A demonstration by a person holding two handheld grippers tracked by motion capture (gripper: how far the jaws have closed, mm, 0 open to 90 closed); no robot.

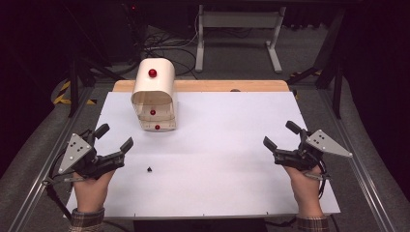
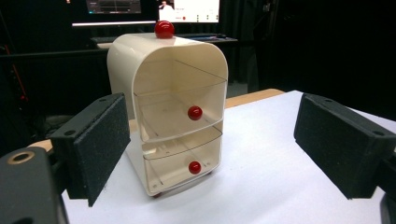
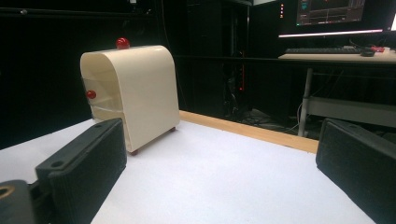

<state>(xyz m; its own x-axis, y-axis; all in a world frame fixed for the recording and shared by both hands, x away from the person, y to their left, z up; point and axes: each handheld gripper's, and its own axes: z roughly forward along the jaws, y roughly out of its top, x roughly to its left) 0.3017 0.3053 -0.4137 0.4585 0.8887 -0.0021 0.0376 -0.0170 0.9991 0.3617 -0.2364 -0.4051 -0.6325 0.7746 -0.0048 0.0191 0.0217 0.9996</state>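
**A:** What do you have on the cabinet?

**B:** I see the cream drawer cabinet (image 1: pixel 153 96) standing upright on the white table (image 1: pixel 217 159), toward the far left, near the wooden strip (image 1: pixel 232 86) along the back edge. A red knob (image 1: pixel 153 73) sits on its rounded top. In the left gripper view its front faces me: two clear drawers, the upper drawer (image 2: pixel 180 119) and the lower drawer (image 2: pixel 182 161), each with a small red knob and both pushed in.

**A:** And my grippers?

**B:** I have the left gripper (image 1: pixel 114 141) low at the near left of the table, pointed toward the cabinet and well apart from it. Its jaws stand wide apart with nothing between them; the cabinet shows in the gap, farther off. The right gripper (image 1: pixel 279 136) is at the near right, also well apart from the cabinet, jaws spread and bare. From its view I see the cabinet's plain side.

**A:** Anything else on the table?

**B:** A tiny dark object (image 1: pixel 149 169) lies near the left gripper; I cannot tell what it is.
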